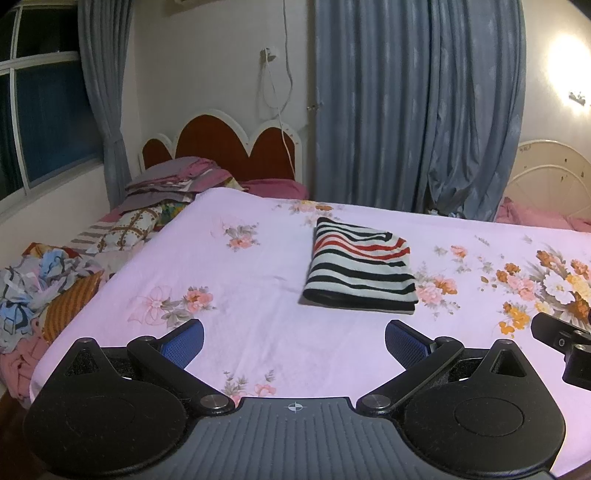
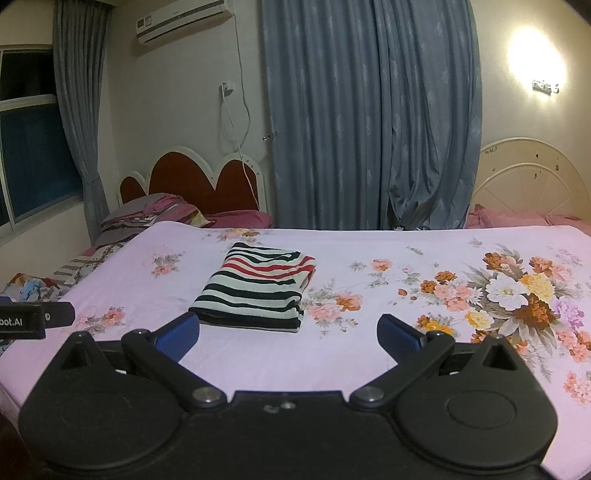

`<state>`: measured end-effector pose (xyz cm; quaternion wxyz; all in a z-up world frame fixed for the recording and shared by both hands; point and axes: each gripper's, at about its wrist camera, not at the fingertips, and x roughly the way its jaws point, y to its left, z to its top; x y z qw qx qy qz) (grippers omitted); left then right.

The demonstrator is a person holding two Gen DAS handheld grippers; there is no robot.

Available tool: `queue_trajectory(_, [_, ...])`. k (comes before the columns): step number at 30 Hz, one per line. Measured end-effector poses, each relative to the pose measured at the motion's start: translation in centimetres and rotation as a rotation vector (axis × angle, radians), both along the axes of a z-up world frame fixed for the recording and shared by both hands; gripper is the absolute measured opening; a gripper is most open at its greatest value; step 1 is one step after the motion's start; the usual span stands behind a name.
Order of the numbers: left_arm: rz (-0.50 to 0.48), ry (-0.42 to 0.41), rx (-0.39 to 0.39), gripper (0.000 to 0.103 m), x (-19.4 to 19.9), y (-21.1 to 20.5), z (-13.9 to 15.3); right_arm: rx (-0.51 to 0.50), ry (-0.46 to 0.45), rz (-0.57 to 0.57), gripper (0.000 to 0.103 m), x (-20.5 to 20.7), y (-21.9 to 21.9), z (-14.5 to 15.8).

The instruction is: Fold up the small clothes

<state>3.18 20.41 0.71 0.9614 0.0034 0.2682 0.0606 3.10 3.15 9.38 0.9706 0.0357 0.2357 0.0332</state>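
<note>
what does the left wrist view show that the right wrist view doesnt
Only the left wrist view shows the heap of crumpled clothes off the bed's left edge. Only the right wrist view shows the air conditioner on the wall. Both show the folded striped garment on the floral sheet, the blue curtains, and both tongs, left and right, open and holding nothing.

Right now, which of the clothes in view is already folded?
The striped garment lying alone on the floral sheet, a neat rectangle. The clothes heap past the sheet's left edge is crumpled. Neither gripper touches anything.
</note>
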Motion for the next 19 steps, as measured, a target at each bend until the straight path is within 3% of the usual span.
queue_trajectory(12, [-0.043, 0.018, 0.0, 0.103, 2.0, 0.0, -1.4, 0.0, 0.032, -0.01, 0.102, 1.4, 0.2, -0.9])
queue_trajectory(19, [-0.044, 0.071, -0.026, 0.103, 6.5, 0.6, -3.9, -0.005, 0.089, -0.036, 0.102, 3.5, -0.5, -2.6])
